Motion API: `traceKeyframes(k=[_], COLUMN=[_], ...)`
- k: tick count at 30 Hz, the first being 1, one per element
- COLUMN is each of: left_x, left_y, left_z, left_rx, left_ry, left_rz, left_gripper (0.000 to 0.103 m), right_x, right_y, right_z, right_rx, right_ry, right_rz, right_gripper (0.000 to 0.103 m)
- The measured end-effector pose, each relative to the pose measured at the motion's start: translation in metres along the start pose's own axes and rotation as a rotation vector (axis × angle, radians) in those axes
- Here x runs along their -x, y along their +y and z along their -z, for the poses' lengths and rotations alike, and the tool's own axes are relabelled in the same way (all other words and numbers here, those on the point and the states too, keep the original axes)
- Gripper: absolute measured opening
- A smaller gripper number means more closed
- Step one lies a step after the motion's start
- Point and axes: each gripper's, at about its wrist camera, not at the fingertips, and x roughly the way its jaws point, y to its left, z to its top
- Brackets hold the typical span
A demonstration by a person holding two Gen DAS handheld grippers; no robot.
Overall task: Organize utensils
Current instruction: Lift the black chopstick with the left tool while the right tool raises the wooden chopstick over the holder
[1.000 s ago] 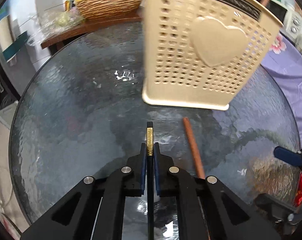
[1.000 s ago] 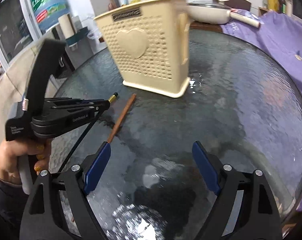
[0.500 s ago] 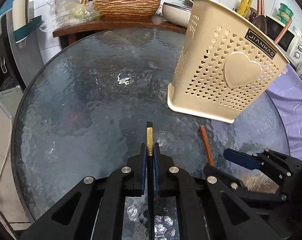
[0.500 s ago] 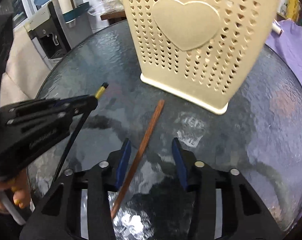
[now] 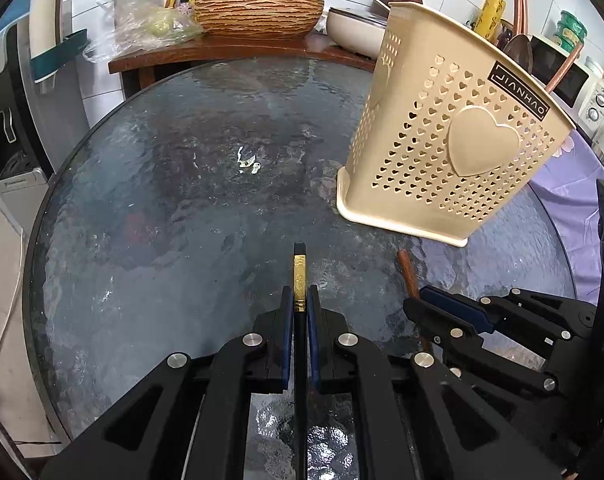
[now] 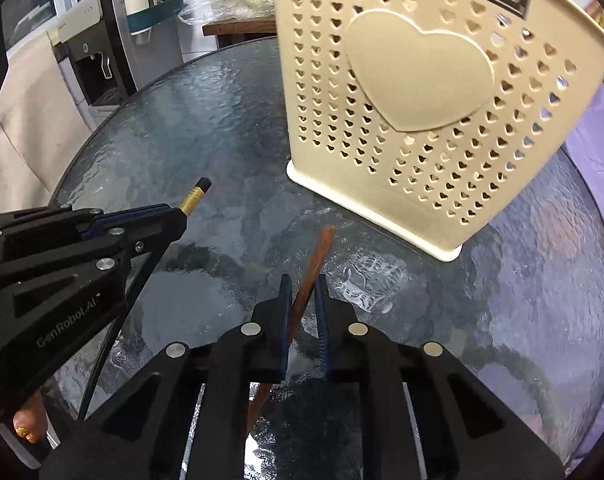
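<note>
The left gripper (image 5: 300, 308) is clamped tight on a slim black chopstick with a gold-banded end (image 5: 300, 280), its blue-padded fingers (image 5: 286, 320) pressed flat against both sides. The grip sits just below the gold band, so only the short decorated end pokes out toward twelve o'clock in the left wrist view while the long shaft trails back under the gripper. Held near one end like this, it is probably meant to be swung upright and dropped into the holder.

The right gripper (image 6: 302, 300) has its fingers nearly together around a reddish-brown wooden chopstick (image 6: 319, 250) lying on the round textured glass table (image 5: 142, 200). The stick runs between the pads at a slant, its free end pointing toward one o'clock; one pad looks to touch it, but whether both are pressing I cannot tell. The low approach along the stick's length suits pinching something so thin off a hard, slippery surface.

The cream plastic utensil basket with heart-shaped holes and a raised heart panel (image 5: 453, 152) stands on the glass at about one o'clock of both grippers, near the brown chopstick's tip. Brown handles already rise from its top. With one stick in hand and the other being gripped, delivery to the basket seems to come next.
</note>
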Motion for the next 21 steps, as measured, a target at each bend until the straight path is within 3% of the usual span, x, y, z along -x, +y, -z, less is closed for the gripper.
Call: traceKeyframes(k=[4,21], left_x=[0.004,0.043], left_y=[-0.004,-0.032], left_z=[0.001,-0.003], left_rx=[-0.004,-0.049], left_ry=[-0.009,-0.089], left_rz=[0.006,0.058], left_gripper=[0.007,0.007], right_x=[0.008,0.08], right_y=[-0.018,-0.068], right_z=[0.008,0.022], right_rx=[-0.067,-0.176], right_ry=[-0.027,-0.224], right_rz=[-0.09,-0.301], right_gripper=[0.008,0.008])
